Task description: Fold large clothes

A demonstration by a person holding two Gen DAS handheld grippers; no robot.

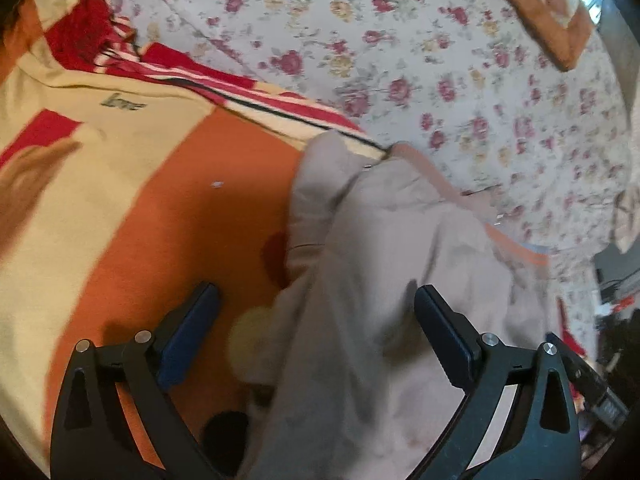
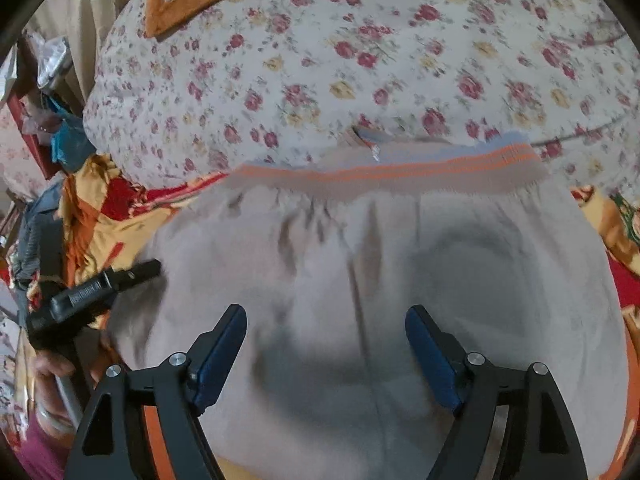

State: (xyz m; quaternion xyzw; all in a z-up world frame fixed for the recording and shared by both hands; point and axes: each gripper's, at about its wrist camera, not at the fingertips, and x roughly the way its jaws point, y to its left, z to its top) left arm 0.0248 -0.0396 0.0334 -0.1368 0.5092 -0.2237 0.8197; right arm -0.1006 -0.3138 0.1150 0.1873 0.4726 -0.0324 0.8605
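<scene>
A large beige garment with an orange-striped ribbed hem lies spread on the bed. In the left wrist view the same garment runs as a bunched fold between the fingers. My left gripper is open, hovering over the garment's left edge. My right gripper is open above the middle of the garment, holding nothing. The left gripper also shows at the left of the right wrist view, held by a hand.
An orange, cream and red blanket covers the bed under the garment. A floral quilt lies beyond the hem. An orange pillow sits at the far corner. Clutter stands beside the bed on the left.
</scene>
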